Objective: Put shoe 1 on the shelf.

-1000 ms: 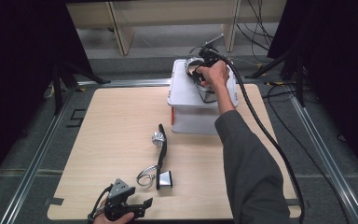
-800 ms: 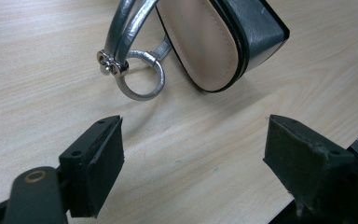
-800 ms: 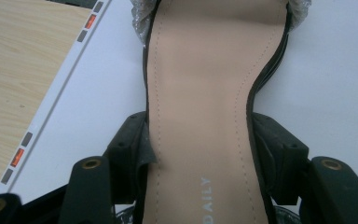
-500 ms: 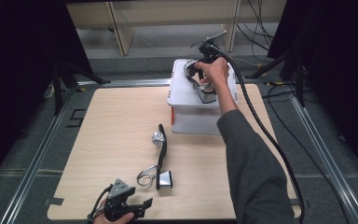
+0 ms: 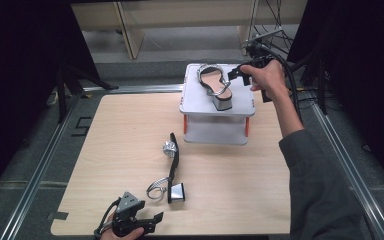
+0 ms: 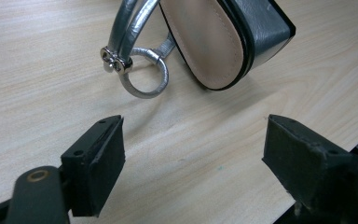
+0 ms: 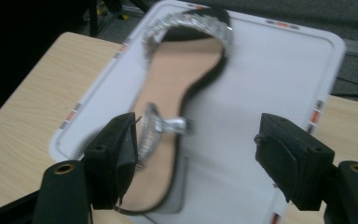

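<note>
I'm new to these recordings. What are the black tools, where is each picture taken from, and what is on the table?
A person holds a hand-held two-jaw gripper in each hand. The high view looks down on the wooden table; the two gripper views look along each tool's jaws. The left gripper waits open near a silver block-heeled sandal lying on its side. The right gripper, also open and holding nothing, is beside a matching sandal standing on a white lidded box.

A white box (image 5: 215, 131) topped by a sandal (image 5: 216, 86) blocks the bench's (image 5: 115, 130) far edge; a second sandal (image 5: 173, 165) lies mid-bench, left and right edges open.
</note>
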Tool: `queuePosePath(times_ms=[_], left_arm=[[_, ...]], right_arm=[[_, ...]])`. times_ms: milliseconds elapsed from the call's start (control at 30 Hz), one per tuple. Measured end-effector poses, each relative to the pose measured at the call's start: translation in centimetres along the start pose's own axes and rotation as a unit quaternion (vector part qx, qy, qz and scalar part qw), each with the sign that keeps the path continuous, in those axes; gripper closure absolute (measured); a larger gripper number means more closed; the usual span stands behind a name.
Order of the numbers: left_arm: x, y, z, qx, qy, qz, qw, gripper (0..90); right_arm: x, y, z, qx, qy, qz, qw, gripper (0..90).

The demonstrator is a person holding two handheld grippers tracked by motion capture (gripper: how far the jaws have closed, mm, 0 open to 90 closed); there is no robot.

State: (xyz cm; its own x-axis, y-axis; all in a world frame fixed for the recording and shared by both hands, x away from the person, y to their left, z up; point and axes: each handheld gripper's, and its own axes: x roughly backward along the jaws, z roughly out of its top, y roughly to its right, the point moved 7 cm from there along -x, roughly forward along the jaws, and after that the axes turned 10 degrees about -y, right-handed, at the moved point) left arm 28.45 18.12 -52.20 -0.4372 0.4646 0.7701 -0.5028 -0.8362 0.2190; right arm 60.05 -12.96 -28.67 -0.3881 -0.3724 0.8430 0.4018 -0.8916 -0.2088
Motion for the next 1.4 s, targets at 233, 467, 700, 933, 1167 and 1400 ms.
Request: queuePosePath(times_ms=[233,467,700,933,1167,1400], left_arm=[[0.0,0.1,-0.1,-0.001,-0.003,-0.006,1.0,20.1],[0.0,-0.1,-0.1,-0.003,-0.004,0.003,1.0,20.2],[0.0,0.1,-0.1,-0.001,-0.003,-0.005,1.0,20.2],[0.1,0.1,-0.1,-0.003,-0.002,-0.006,1.0,20.4],[0.0,0.2,-0.1,-0.003,-0.002,-0.003,1.0,21.0],[-0.2,0.3,0.0,0.009,0.003,-0.007,0.9999,22.6]], right_arm=[[-2.5,2.4,-2.2,0.006,-0.033,-0.019,0.9993,29.7],[-4.5,1.9,-2.9,0.014,-0.047,-0.017,0.9987,32.0],[-5.2,0.8,-2.6,-0.005,-0.031,0.019,0.9993,32.3],[-5.9,-0.5,-2.5,0.001,-0.026,0.028,0.9993,27.1],[-3.2,-1.3,-4.1,0.035,-0.019,0.027,0.9988,25.7],[-0.9,-3.4,-9.1,0.099,-0.005,0.043,0.9941,25.8]])
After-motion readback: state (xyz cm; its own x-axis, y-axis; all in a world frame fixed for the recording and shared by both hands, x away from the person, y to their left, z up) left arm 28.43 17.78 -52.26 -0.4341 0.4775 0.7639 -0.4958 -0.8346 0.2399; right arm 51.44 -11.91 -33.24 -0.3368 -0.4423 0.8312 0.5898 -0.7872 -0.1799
